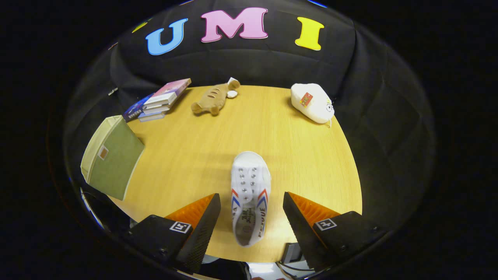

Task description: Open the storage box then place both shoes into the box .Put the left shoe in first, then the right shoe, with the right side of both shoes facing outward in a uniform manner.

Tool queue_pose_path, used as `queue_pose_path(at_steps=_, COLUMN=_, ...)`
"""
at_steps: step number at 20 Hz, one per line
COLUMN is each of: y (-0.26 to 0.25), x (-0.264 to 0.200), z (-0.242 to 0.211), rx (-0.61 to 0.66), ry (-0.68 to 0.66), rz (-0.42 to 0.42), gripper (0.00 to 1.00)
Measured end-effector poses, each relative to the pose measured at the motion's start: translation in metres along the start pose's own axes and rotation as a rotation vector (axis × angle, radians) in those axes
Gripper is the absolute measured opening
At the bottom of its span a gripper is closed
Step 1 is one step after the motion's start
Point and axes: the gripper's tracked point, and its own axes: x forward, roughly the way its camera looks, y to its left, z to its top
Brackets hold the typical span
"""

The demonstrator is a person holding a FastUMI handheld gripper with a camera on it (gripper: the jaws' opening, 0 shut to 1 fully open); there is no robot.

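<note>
The claw (251, 202) is spread wide, its fingers on either side of a white canvas shoe (249, 194) without touching it. The shoe lies near the near edge of the wood-grain tabletop (295, 155), toe pointing away. Open tabletop lies beyond it. A green fabric storage box (111, 157) overhangs the left edge. Stacked books (157, 101), a brown plush (214, 99) and a white plush (313, 103) line the far edge.
</note>
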Motion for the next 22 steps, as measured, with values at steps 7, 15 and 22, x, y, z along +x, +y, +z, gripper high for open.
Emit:
queue_pose_path(at_steps=7, y=-0.013, x=0.052, z=-0.042, rx=0.079, ry=0.159, rz=0.085, gripper=0.99)
queue_pose_path(at_steps=15, y=-0.009, x=0.059, z=-0.043, rx=0.106, ry=0.184, rz=0.192, gripper=0.86)
queue_pose_path(at_steps=22, y=-0.011, x=0.055, z=-0.047, rx=0.155, ry=0.211, rz=0.220, gripper=0.86)
